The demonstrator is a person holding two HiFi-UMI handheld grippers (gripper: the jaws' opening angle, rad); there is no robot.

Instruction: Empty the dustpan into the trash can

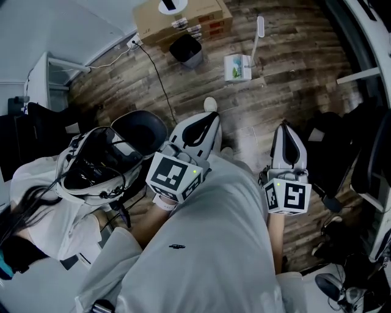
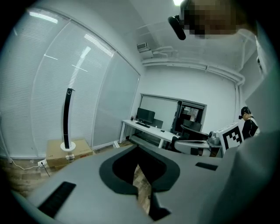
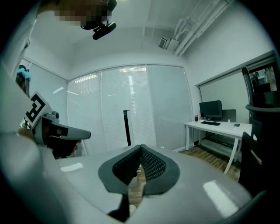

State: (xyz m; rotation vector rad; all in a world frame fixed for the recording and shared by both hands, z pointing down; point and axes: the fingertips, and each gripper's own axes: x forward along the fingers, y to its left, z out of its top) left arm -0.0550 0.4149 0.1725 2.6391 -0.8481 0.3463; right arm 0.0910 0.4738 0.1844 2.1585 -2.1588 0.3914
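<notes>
Now, left gripper (image 1: 208,122): jaws pressed together with nothing between them, held out in front of the person's body and pointing across the floor.
Right gripper (image 1: 285,127): likewise clenched and empty, beside the left one and well apart from anything it could pick up.
Dustpan (image 1: 237,67): stands on the wooden floor (image 1: 293,67) ahead of both grippers, with its long handle (image 1: 259,29) rising from it. It is untouched, and whether it holds any dirt cannot be told.
Trash can (image 1: 187,50): small and dark, just left of the dustpan and close against a cardboard box (image 1: 183,18).
Stage: judged to be the approach, with nothing grasped yet.
Risk, grip: the jaws must open before they reach the handle. Arriving shut could knock the dustpan over and spill it onto the floor.
Risk, carry: a slim handle held high could let the pan swing or tip, dropping dirt short of the trash can.
Risk, pour: the trash can's mouth looks narrow, so tilting too early or off-centre could send the contents onto the floor or against the cardboard box.
Risk, path: a cable (image 1: 160,79) runs across the floor towards the trash can, and a second person (image 1: 61,202) is close at the left. A foot could catch the cable, or the left gripper could brush that person.
</notes>
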